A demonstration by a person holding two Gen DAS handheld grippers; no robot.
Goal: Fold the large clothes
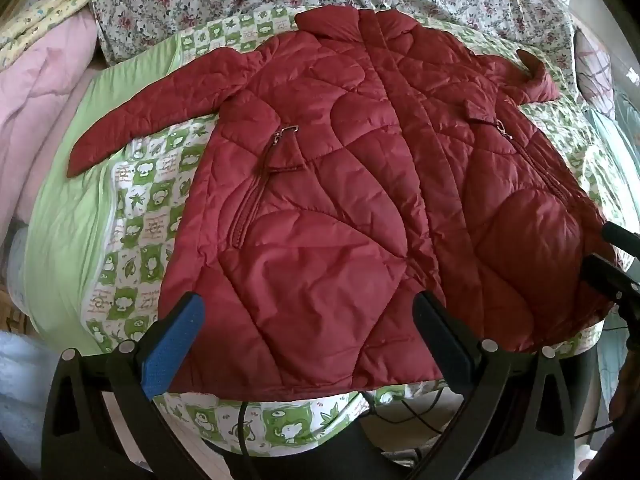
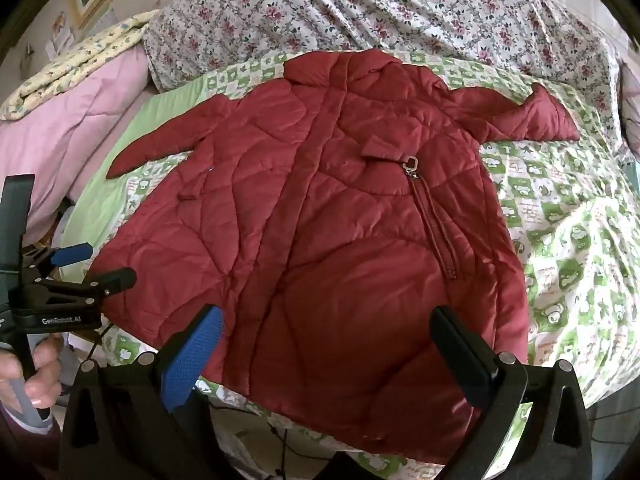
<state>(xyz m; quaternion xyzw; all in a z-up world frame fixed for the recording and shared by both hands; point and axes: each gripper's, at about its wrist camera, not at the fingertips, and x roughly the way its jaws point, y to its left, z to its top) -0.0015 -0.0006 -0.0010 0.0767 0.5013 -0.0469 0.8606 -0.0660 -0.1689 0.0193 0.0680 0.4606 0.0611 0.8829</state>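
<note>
A dark red quilted jacket lies spread flat, front up, on a green-and-white patterned sheet, collar at the far side and both sleeves stretched outward. My left gripper hovers open above the jacket's near hem, left of its middle, with nothing between its fingers. The same jacket fills the right wrist view. Over the hem's right part hangs my right gripper, open and empty. The left gripper also shows at that view's left edge, held by a hand.
A floral quilt covers the far side of the bed. A pink duvet is bunched at the left. The bed's near edge runs just below the hem, with dark cables hanging under it. The other gripper's fingers show at the right.
</note>
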